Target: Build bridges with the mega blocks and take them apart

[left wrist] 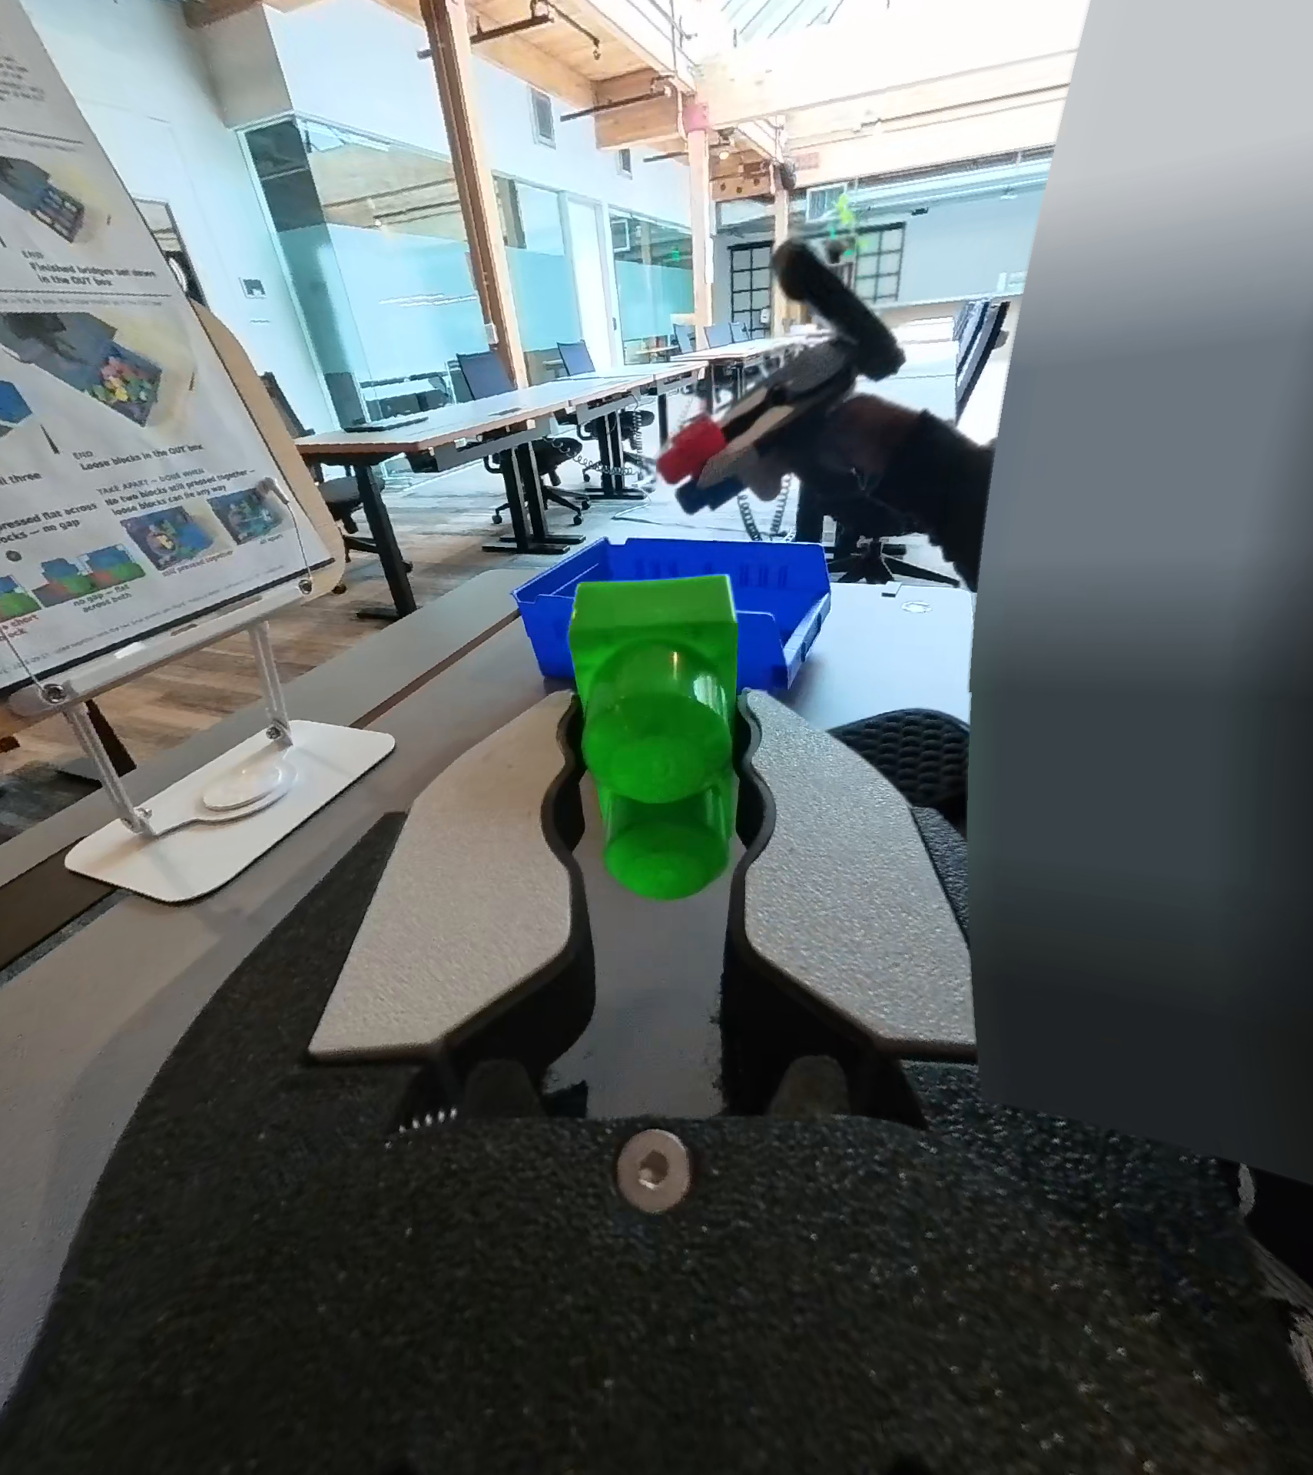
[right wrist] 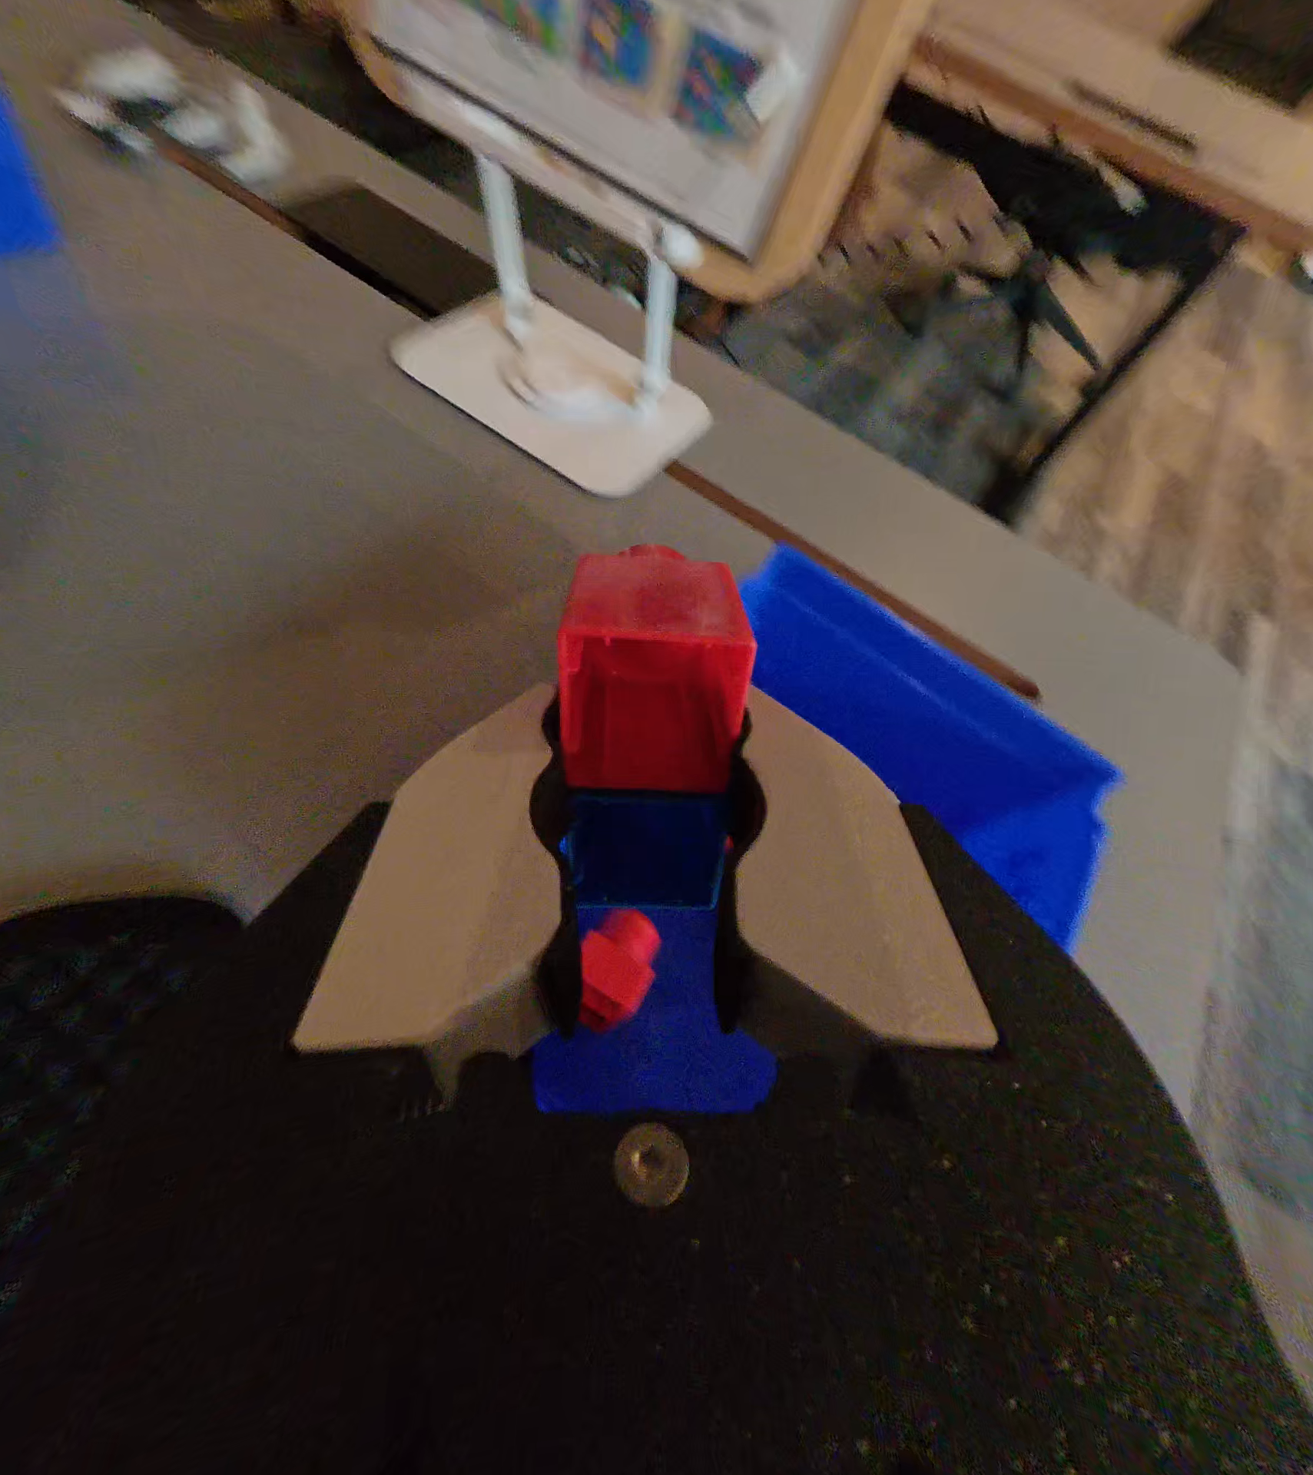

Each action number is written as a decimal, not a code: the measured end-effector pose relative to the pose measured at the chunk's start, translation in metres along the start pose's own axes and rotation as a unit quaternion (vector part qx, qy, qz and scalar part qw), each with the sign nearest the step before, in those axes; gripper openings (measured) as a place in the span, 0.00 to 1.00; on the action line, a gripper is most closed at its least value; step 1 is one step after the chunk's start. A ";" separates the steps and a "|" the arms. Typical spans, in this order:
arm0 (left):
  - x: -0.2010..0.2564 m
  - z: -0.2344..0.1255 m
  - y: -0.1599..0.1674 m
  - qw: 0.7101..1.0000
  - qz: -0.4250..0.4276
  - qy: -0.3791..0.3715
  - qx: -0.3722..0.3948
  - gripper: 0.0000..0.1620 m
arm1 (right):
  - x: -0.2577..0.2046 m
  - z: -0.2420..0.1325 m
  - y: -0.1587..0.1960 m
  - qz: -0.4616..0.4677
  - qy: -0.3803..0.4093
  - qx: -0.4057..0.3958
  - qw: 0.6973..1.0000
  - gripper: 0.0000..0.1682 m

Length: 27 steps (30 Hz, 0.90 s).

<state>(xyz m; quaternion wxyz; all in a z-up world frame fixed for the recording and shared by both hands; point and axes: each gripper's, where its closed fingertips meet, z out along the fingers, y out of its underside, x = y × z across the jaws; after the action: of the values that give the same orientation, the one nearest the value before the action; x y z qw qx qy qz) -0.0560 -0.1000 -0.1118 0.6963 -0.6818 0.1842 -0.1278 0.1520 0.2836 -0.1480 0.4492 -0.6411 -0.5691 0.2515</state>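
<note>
The left gripper clamps a green block above the table's edge; only the right wrist view shows the right gripper pinching joined red block and blue block.

The left gripper is held level above the table, jaws clamped on a green block. The right gripper tilts downward, jaws pinching joined red and blue blocks.
</note>
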 end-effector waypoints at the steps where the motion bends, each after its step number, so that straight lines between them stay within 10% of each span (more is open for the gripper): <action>1: 0.001 0.000 0.000 1.000 0.001 0.001 0.001 0.22 | 0.012 0.003 0.011 0.009 0.019 -0.021 1.000 0.22; 18: 0.008 -0.002 0.000 1.000 0.015 -0.008 -0.006 0.22 | 0.111 0.104 0.147 0.029 0.089 -0.333 0.938 0.22; 27: 0.005 0.000 0.002 1.000 0.013 -0.005 -0.006 0.22 | 0.120 0.109 0.148 0.016 0.114 -0.333 0.936 0.23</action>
<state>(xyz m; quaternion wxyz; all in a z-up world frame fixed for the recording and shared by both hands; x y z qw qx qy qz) -0.0519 -0.1024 -0.1144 0.6949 -0.6839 0.1906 -0.1143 0.1625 0.4379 -0.3038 0.2675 -0.7874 -0.5550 -0.0206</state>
